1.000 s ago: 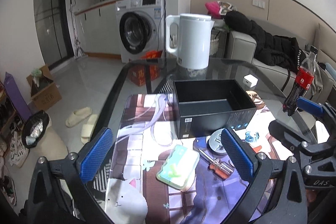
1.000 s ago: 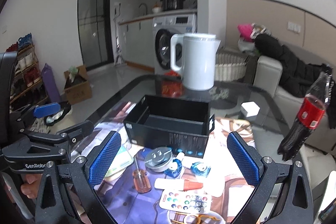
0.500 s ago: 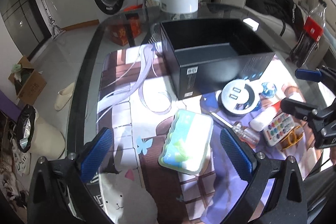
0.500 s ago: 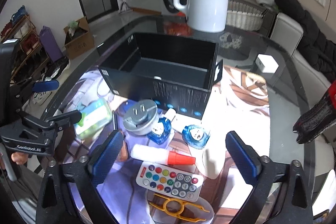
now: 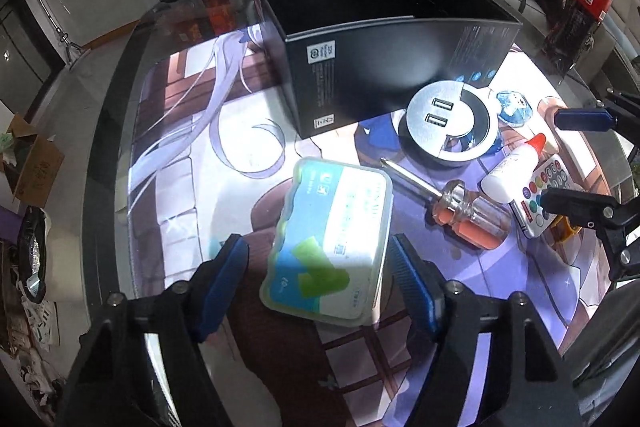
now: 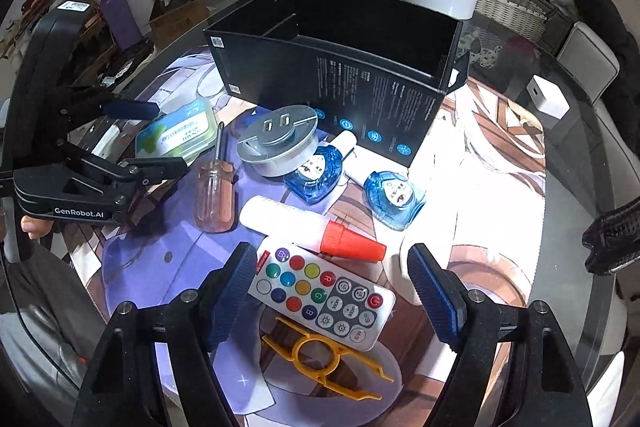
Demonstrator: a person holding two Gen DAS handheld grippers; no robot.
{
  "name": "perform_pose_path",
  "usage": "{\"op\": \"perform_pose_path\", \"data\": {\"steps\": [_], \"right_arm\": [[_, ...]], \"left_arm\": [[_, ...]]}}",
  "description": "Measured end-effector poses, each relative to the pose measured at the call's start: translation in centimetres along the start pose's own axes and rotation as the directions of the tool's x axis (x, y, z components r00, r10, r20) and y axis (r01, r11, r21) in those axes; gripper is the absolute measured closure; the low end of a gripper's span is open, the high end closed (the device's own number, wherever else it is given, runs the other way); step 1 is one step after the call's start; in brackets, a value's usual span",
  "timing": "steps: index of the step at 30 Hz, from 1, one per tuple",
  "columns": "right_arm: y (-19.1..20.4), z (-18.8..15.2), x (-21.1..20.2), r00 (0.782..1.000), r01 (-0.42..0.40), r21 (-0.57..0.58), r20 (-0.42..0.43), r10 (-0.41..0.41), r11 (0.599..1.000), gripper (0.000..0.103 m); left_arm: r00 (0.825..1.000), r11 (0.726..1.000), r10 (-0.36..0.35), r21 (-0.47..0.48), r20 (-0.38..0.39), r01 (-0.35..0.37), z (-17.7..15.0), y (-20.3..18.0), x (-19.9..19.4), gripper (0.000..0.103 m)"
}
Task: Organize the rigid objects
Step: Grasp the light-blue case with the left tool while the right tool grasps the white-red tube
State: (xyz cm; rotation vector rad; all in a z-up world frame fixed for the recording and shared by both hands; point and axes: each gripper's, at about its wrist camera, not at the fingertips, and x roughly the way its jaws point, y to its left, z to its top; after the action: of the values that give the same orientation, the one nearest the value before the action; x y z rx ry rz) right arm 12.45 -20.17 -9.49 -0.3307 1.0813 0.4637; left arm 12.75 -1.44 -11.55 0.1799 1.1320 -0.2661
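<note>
the green-and-white plastic case (image 5: 332, 243) lies flat on the printed mat, directly between the blue pads of the left gripper (image 5: 320, 275). its jaws are closing around it, but there is a gap on the left side and the right pad is only just beside the case's edge, so nothing is held yet. the remote control (image 6: 322, 297), with its coloured buttons, lies between the fingers of the right gripper (image 6: 332, 291). those jaws are closing too, and both pads stand clear of the remote's ends.

ahead of both grippers stands the open black box (image 6: 340, 67); what shows of its inside looks empty. judging from that, this is the first grasp of the sorting: each hand is settling onto one item to carry forward into the box.

just ahead of the right gripper, the white glue bottle (image 6: 312, 227) touches the remote's far edge, and a yellow plastic tool (image 6: 324, 363) lies just under its near edge. further ahead are the screwdriver (image 6: 214, 187), the round silver socket (image 6: 280, 143) and two blue bottles (image 6: 394, 199).

next, each pair of jaws needs to finish closing squarely on the item's sides, low enough to catch these flat shapes. the right must pinch the remote without dragging the glue bottle or yellow tool along. then lift and carry over the box's near wall.
</note>
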Motion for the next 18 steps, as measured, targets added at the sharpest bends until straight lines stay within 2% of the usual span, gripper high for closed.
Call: {"op": "perform_pose_path", "data": {"steps": [3,4,6,7,11,14,18], "right_arm": [[0.6,0.6,-0.1,1.000,0.002,-0.029,0.015,-0.001,1.000,0.023],[0.9,0.7,0.1,1.000,0.007,-0.044,0.012,-0.006,0.999,0.023],[1.4,1.0,0.6,1.000,0.022,-0.076,0.005,-0.022,0.997,0.023],[1.6,1.1,0.9,1.000,0.024,-0.088,0.000,-0.024,0.996,0.026],[2.3,1.3,1.8,1.000,0.002,-0.119,-0.030,-0.006,0.993,0.053],[2.7,1.3,1.5,0.999,-0.012,-0.126,-0.034,0.008,0.992,0.063],[2.8,1.0,0.7,0.994,-0.096,-0.110,-0.064,0.089,0.989,0.064]], "left_arm": [[1.000,1.000,0.000,0.005,0.007,0.000,0.2,0.0,-0.2,0.036],[1.000,1.000,-0.008,0.009,0.008,0.008,0.2,-0.1,-0.2,0.043],[1.000,1.000,-0.020,0.008,0.002,0.020,0.3,-0.3,-0.3,0.046],[1.000,1.000,-0.018,0.010,0.001,0.018,0.3,-0.3,-0.3,0.046],[1.000,1.000,-0.016,0.014,-0.001,0.016,0.1,-0.6,-0.6,0.047],[1.000,1.000,-0.022,0.009,-0.005,0.022,-0.2,-0.3,-0.7,0.046],[1.000,1.000,-0.027,0.009,-0.008,0.027,-0.6,-0.1,-0.7,0.046]]}}
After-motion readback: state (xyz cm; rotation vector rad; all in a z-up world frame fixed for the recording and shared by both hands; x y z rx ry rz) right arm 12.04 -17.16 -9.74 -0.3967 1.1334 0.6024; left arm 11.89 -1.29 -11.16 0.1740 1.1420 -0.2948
